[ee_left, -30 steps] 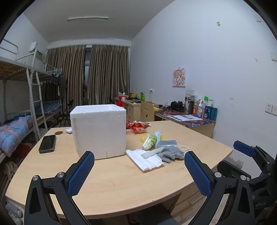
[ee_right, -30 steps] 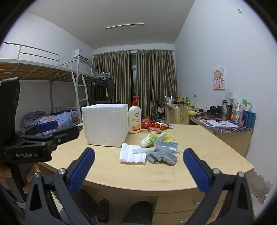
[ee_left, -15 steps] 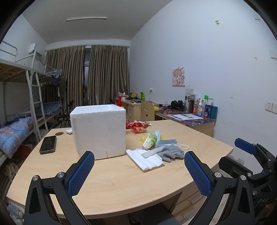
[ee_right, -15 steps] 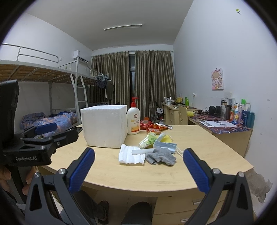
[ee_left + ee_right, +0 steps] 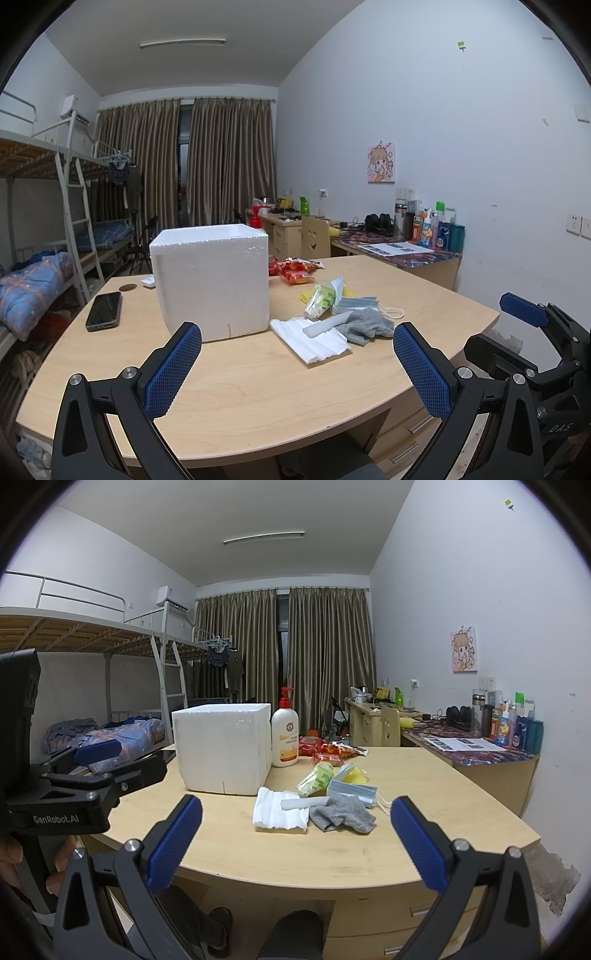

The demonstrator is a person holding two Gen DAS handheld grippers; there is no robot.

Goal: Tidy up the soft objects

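We see our right gripper (image 5: 295, 842) spread wide and empty over the near edge of the wooden table (image 5: 424, 812). Ahead lie a folded white cloth (image 5: 275, 814), a grey sock (image 5: 345, 814) touching it, face masks (image 5: 352, 788), a foam box (image 5: 223, 749) and a lotion bottle (image 5: 285, 738). Our left gripper (image 5: 92, 771) is at left.

A: Left wrist view?
B: Sits low at the near edge of the curved light-wood table (image 5: 258, 387), facing the curtained far wall; the white foam box (image 5: 212, 284) stands near, left of centre.

A: Right wrist view?
B: Further right and further back, below the table edge (image 5: 332, 871), same heading. Both share the foam box (image 5: 225, 753) and table.
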